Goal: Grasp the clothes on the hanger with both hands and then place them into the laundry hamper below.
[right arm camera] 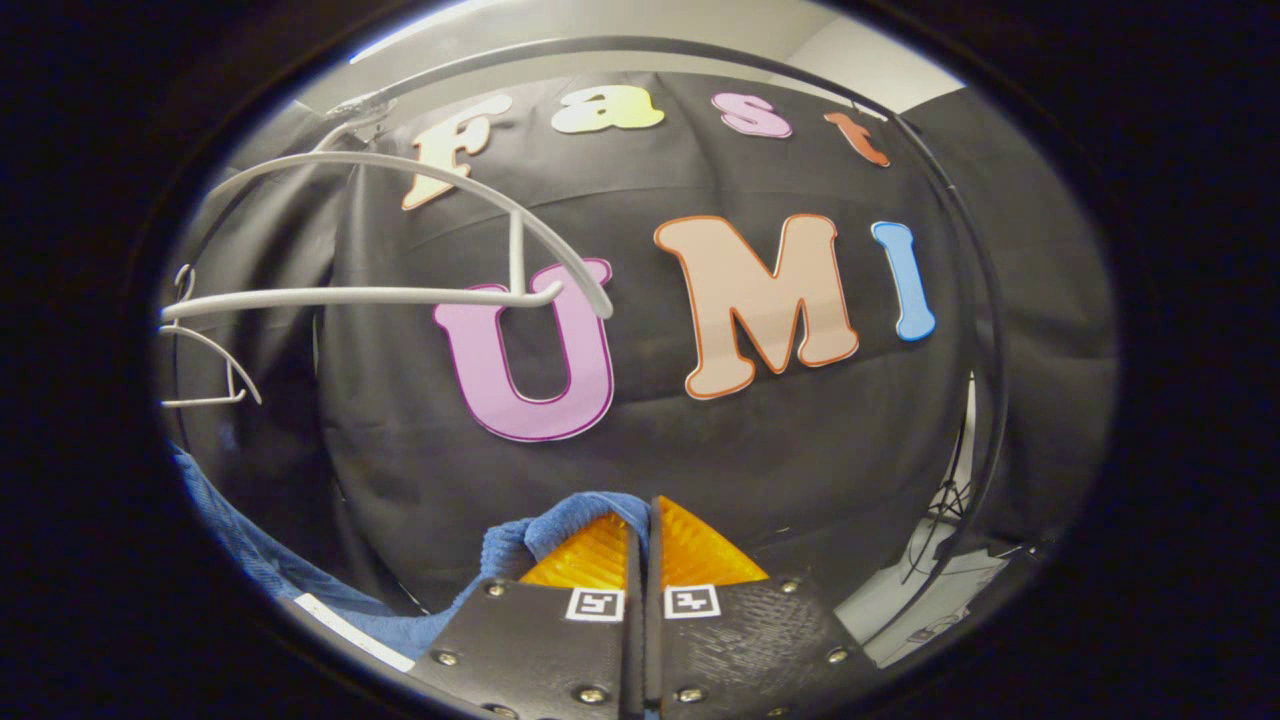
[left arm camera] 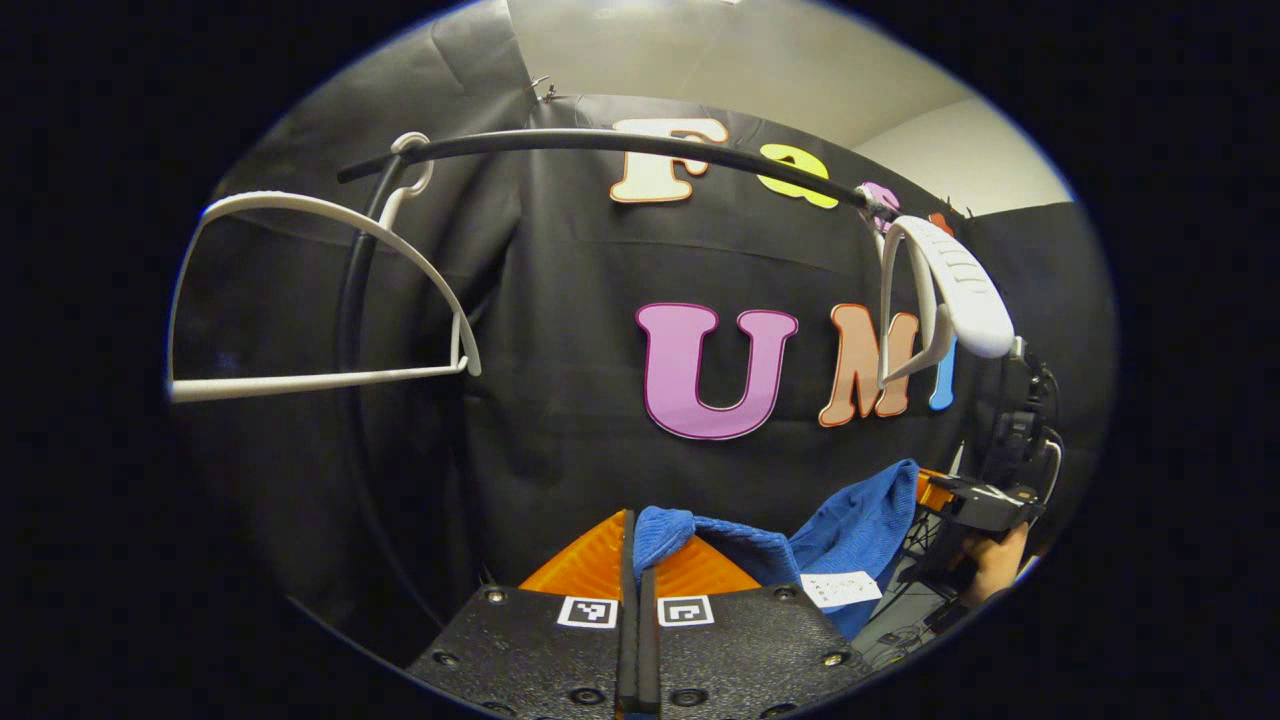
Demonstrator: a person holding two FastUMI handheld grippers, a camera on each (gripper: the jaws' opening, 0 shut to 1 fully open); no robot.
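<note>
black cloth wall behind bare hangers (left arm camera: pixel 320 290) on the rail (left arm camera: pixel 600 143), both claws (left arm camera: pixel 637 540) (right arm camera: pixel 648 530) clamped on blue cloth (left arm camera: pixel 850 530)

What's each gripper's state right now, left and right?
Left gripper: shut on the blue garment.
Right gripper: shut on the same blue garment.
</note>
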